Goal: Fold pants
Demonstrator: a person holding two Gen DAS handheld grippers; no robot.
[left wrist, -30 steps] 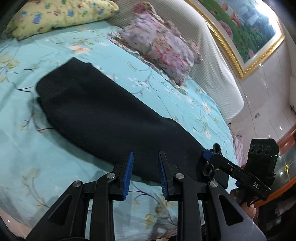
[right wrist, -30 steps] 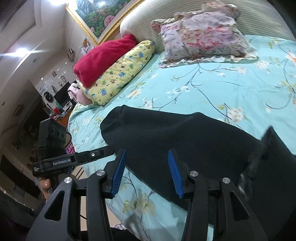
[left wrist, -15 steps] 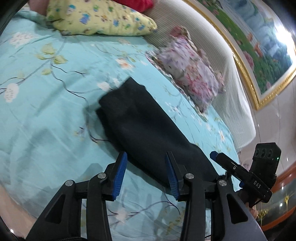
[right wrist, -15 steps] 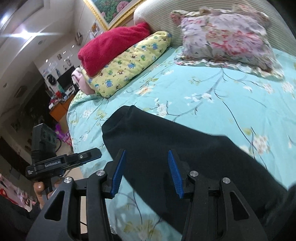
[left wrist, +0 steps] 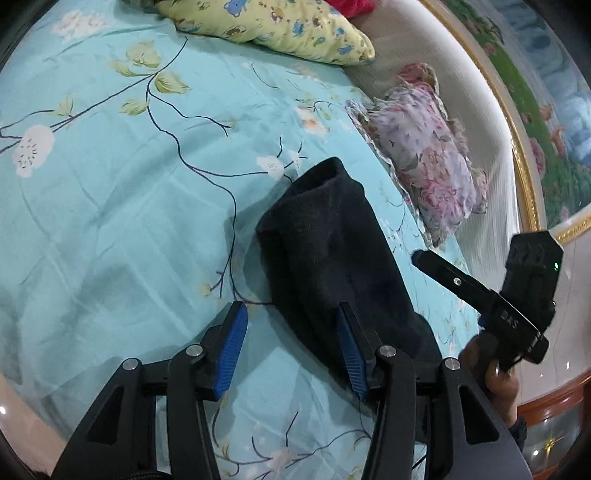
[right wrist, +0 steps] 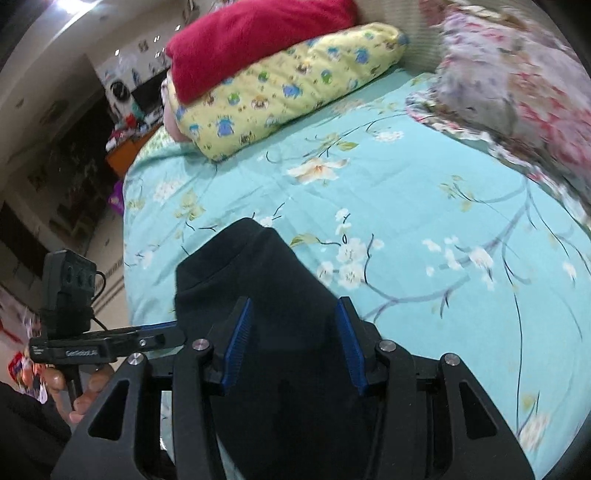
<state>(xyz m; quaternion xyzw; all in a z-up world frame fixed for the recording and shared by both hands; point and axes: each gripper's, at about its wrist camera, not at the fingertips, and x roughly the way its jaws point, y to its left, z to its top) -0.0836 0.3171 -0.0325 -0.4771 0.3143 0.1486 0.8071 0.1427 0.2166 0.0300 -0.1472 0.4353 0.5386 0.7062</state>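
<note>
Only the right wrist view is showing a red pillow (right wrist: 255, 33). The left hand-held gripper (left wrist: 291, 347) is opening beside the black pants' (left wrist: 332, 251) edge; the right hand-held gripper (right wrist: 291, 343) is standing apart over them, the bed sheet (left wrist: 110, 206) lying free alongside.

only thing kinda readable is "GenRobot.AI" on the left gripper (right wrist: 99, 347), lower left of the right wrist view.

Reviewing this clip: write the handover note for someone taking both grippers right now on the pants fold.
Left gripper: jaws opening, nothing pinched; it hovers over the near left edge of the black pants.
Right gripper: open, empty, above the same near end of the pants.
Pants: a long narrow black strip on the floral sheet, running away toward the pillows; they look already folded lengthwise.
Left to do, probably: grip one end and fold the strip over crosswise, then flatten.
</note>
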